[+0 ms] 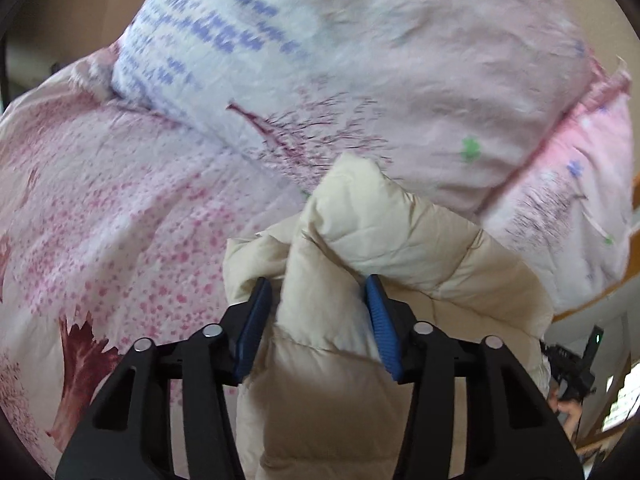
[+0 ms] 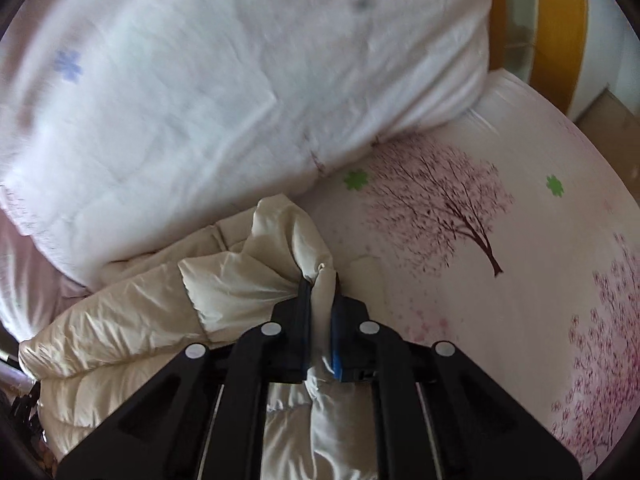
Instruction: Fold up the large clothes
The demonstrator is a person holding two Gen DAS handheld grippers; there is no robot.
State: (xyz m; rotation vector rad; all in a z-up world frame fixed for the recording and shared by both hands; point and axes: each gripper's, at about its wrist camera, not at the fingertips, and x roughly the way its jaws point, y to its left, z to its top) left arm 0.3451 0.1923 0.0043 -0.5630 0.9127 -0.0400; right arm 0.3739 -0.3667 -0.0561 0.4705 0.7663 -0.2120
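A cream puffer jacket (image 1: 384, 236) hangs bunched over a bed. My left gripper (image 1: 318, 286) is shut on a thick padded fold of it, with the blue pads (image 1: 380, 320) pressed into the fabric on both sides. In the right wrist view the same jacket (image 2: 132, 320) lies crumpled to the left. My right gripper (image 2: 320, 280) is shut tight on a thin edge of the jacket near a small snap. Jacket fabric trails down under both grippers.
The bed sheet (image 2: 500, 280) is pink with cherry trees and green flowers. A bunched quilt (image 2: 200, 92) lies at the head of the bed; it also shows in the left wrist view (image 1: 400, 60). A wooden bed rim (image 1: 592, 300) and an orange and white wall (image 2: 560, 20) lie at the edges.
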